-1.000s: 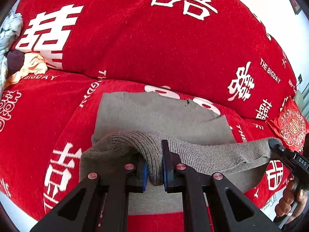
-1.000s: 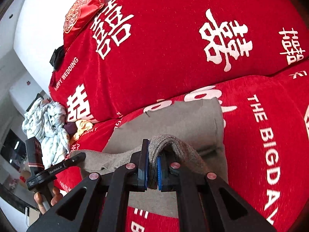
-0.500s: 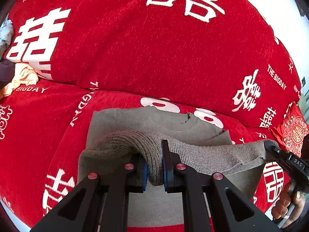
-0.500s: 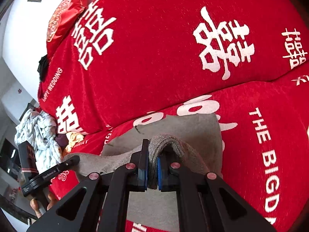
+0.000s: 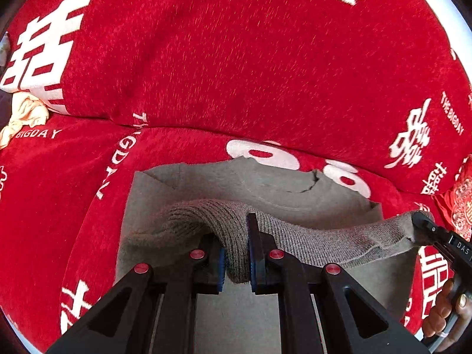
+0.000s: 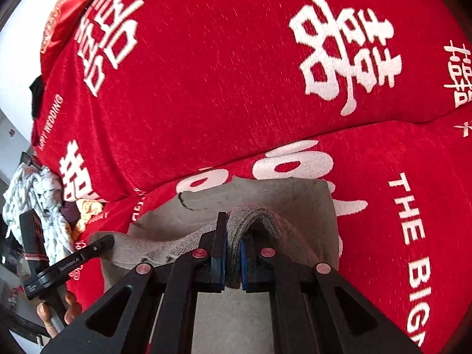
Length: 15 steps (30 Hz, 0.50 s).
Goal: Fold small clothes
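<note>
Knitwear is what I have in both hands: my left hand-held gripper point(image 5: 236, 250) and right hand-held gripper point(image 6: 231, 253) are each clamped tight on the ribbed hem of the grey sweater point(image 5: 309, 244), lifted above its body, which lies flat on the red sofa seat point(image 5: 59, 206). The fold is halfway; I judge laying the hem down and releasing remain.

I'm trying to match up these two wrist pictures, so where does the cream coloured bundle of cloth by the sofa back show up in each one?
Left wrist view: the cream bundle sits at the far left edge, at the foot of the backrest.
Right wrist view: the bundle is at lower left, beside a white crumpled cloth.
Shared landmark: the grey knit garment that both grippers pinch, lying on the red sofa cover.
</note>
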Motion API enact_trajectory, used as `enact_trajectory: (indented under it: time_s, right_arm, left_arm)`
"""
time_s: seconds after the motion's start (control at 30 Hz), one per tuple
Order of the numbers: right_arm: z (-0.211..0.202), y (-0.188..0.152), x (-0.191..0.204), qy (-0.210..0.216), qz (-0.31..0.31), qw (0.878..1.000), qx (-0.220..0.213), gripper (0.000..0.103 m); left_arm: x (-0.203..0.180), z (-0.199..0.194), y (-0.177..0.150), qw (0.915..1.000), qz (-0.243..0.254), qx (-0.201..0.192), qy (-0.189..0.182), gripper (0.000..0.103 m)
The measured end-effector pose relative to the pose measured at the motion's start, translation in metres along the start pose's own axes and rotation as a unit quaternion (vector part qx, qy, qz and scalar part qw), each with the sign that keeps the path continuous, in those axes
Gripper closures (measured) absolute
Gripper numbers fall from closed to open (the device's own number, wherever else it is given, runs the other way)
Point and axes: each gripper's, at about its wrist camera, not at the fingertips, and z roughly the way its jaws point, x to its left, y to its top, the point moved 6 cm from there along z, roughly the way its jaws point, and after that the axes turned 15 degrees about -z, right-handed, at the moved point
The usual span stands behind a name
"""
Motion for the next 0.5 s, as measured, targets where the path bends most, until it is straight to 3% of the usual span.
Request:
enact_trajectory:
  time_s: [0.5]
  right_arm:
    - [0.058,0.001,-0.031,-0.031,0.013,0.999,0.037,0.096]
  left_arm:
    - [-0.008,0.058,0.012,0.9992,0.01,0.023,0.03,0.09]
